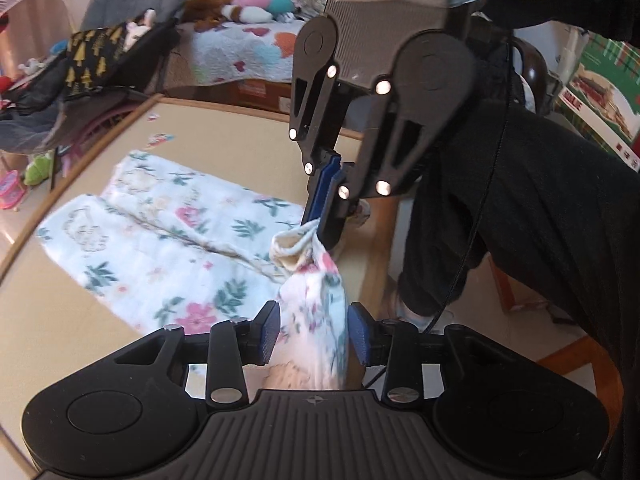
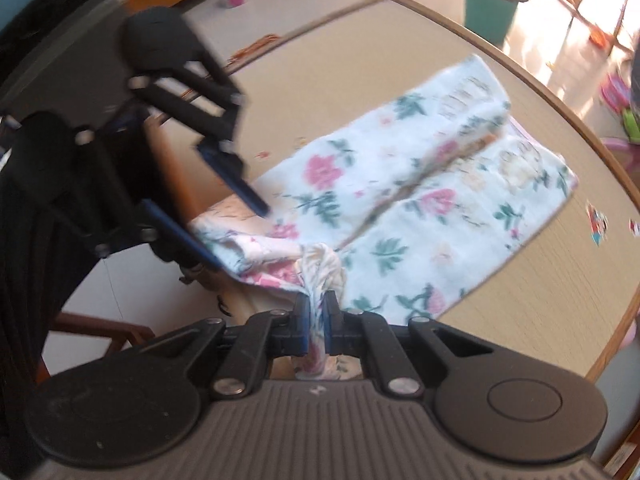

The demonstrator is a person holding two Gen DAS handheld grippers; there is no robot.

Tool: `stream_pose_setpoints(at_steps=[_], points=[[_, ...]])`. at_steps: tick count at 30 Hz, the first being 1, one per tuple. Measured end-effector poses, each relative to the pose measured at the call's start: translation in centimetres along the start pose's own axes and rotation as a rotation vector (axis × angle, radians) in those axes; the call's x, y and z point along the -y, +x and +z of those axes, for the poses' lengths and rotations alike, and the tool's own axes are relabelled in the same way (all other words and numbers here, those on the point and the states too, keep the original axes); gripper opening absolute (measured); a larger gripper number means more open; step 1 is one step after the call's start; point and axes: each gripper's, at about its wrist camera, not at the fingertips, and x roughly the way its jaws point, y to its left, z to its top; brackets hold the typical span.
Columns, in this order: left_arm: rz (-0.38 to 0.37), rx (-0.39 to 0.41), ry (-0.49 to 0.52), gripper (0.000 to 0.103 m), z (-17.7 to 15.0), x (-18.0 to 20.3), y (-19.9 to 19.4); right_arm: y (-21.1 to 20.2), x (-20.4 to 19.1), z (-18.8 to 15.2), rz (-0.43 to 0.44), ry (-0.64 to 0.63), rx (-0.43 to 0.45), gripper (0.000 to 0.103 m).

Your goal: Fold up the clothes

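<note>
A green bin (image 2: pixel 494 4) lined with a dark bag is seen on the floor beyond the far edge of the table (image 2: pixel 340 76); what it holds cannot be told. On the beige table top a floral garment (image 1: pixel 168 240) is spread, white with pink flowers and green leaves, its two legs laid side by side with a seam running between them. One end of the garment is lifted off the table at the near edge. A bunched corner of that end is pinched between the blue pads of the right gripper (image 2: pixel 319 312), whose jaws are drawn close together on the cloth. The left gripper (image 1: pixel 312 332) is held with its pads (image 1: pixel 268 332) apart, a hanging fold of the same garment passing between them without being squeezed. In the left wrist view the right gripper (image 1: pixel 326 216) is seen from the front, closed on the gathered cloth. A few small colourful scraps (image 2: pixel 596 220) lie on the table beside the garment. Behind the table a patterned quilt (image 1: pixel 240 54) with soft toys (image 1: pixel 256 6) on it is seen, and a dark cloth with gold trees (image 1: pixel 94 58) is draped to the left. The person's dark trousers (image 1: pixel 520 208) fill the right side, and a wooden chair frame (image 2: pixel 100 332) is partly seen below the table edge.
</note>
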Motion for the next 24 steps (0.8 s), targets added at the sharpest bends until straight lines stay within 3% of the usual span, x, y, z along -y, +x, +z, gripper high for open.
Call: stream_pose_setpoints(at_steps=[9, 13, 18, 21, 24], points=[[0.059, 0.069, -0.01, 0.042, -0.2, 0.4, -2.1, 1.4, 2.9, 0.9, 0.004, 0.115, -0.027, 0.007], [-0.017, 0.101, -0.008, 0.043, 0.5, 2.0, -2.3, 2.0, 3.5, 1.2, 0.004, 0.138, -0.035, 0.007], [-0.097, 0.033, 0.03, 0.045, 0.8, 3.8, 0.4, 2.2, 4.0, 1.4, 0.008, 0.139, -0.033, 0.007], [-0.045, -0.044, 0.037, 0.045, 0.4, 3.7, 2.8, 2.4, 3.8, 1.1, 0.008, 0.127, -0.028, 0.007], [0.036, -0.047, 0.019, 0.045, 0.1, 2.9, 3.6, 1.8, 3.2, 0.4, 0.009, 0.09, -0.017, 0.007]])
